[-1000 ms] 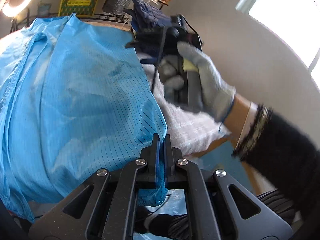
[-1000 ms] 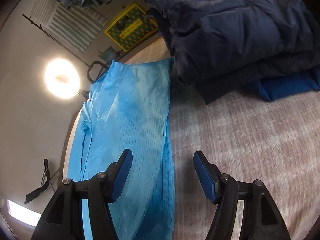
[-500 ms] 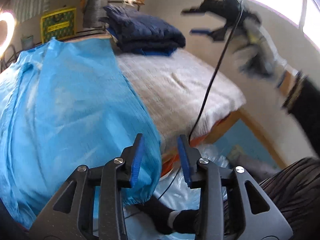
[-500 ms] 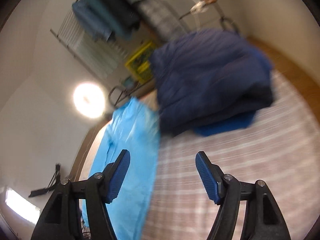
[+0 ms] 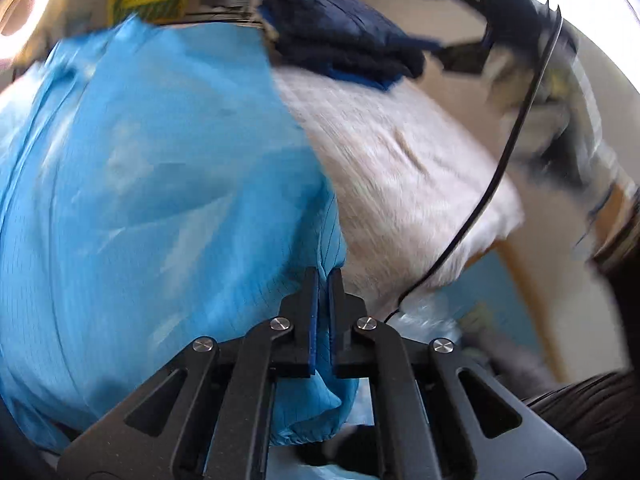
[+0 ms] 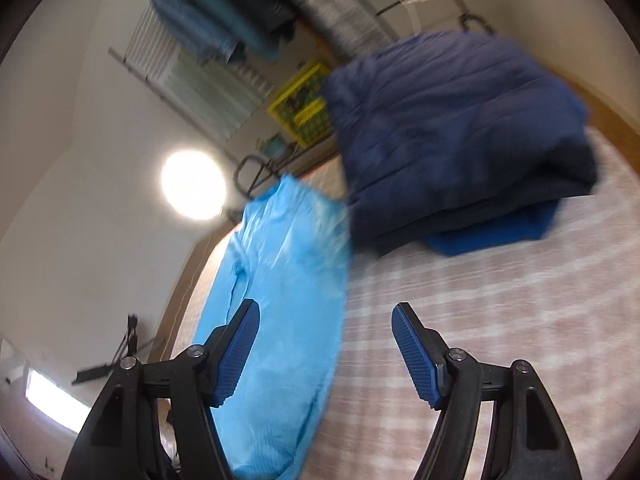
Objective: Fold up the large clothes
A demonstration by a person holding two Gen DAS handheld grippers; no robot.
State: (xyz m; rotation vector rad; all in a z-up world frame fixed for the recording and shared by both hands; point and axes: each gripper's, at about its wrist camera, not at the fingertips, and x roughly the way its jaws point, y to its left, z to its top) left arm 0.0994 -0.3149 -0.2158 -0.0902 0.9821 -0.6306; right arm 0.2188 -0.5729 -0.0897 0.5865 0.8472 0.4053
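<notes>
A: What carries everything here?

B: A bed (image 6: 500,320) with a pale checked cover. In the left wrist view its near right corner drops off toward the floor.

A: And the garment to be folded?

B: The light blue garment (image 5: 160,184) lies spread along the left side of the bed, reaching from the far edge down to the near edge, where its hem spills over. In the right wrist view the same garment (image 6: 288,300) runs as a long band beside the bed's left edge.

A: Anything else on the bed?

B: A folded navy quilted jacket (image 6: 460,132) sits at the far end, stacked on a brighter blue folded piece (image 6: 492,232). The stack is just beside the garment's far right corner; whether they touch is lost in blur.

A: How does the left claw stand?

B: The left claw (image 5: 323,280) is closed down on the garment's near right hem, with blue fabric bunched between its pads and hanging below them.

A: And the right one?

B: The right claw (image 6: 326,332) is spread wide and holds nothing. It hangs above the bed, its left pad over the garment's right border and its right pad over bare cover. From the left wrist view it is a blurred shape (image 5: 472,20) up at the far right, with a black cable (image 5: 500,176) trailing down across the bed's corner.
</notes>
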